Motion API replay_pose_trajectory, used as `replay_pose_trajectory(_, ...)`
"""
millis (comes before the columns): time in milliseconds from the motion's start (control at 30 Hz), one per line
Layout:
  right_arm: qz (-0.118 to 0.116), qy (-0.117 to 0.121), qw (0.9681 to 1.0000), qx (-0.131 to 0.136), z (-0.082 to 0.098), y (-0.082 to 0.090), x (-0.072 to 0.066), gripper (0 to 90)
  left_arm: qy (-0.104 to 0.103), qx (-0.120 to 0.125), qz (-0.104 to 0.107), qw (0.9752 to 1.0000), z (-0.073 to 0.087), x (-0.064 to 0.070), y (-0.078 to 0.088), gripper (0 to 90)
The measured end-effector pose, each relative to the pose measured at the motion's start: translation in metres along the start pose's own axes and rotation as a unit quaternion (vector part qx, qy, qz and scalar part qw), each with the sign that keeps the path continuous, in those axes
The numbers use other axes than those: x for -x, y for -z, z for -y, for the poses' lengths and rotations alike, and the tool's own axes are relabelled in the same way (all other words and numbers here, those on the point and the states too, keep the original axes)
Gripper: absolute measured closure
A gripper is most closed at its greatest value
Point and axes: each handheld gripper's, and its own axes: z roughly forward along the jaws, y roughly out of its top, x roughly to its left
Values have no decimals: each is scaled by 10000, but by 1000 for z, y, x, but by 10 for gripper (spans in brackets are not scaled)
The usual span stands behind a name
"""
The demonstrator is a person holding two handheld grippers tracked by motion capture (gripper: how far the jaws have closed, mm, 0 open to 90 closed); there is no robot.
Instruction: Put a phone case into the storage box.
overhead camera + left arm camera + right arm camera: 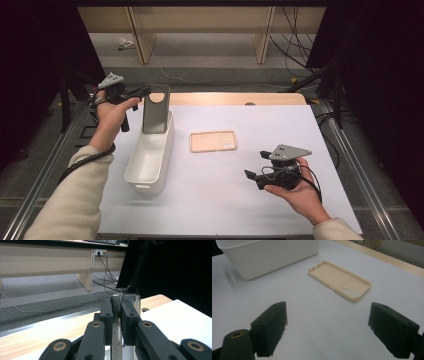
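Observation:
A dark grey phone case [156,112] with a round camera hole stands upright over the far end of a long white bin [145,186]. My left gripper [145,91] is shut on the case's upper left edge. In the left gripper view the jaws [116,312] pinch the thin edge of the grey case [115,340]. A beige phone case [213,141] lies flat, inside up, on the white mat to the right of the bin. My right gripper [252,176] hovers open near the front right, pointing at the beige case [339,280], with nothing between its jaws [328,327].
The white mat [240,210] covers a wooden table whose bare strip [225,98] shows at the back. The bin's wall [269,255] is at the upper left of the right gripper view. Metal rails [350,150] flank the table; cables [295,50] lie on the floor beyond.

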Motion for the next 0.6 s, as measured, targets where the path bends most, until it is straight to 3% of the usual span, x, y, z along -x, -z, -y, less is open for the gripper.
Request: replay_pose_trajectory(600,-4,0,10000,6,0,-1,0,163,24,-113,-43,9999,6,-4,-7,812)
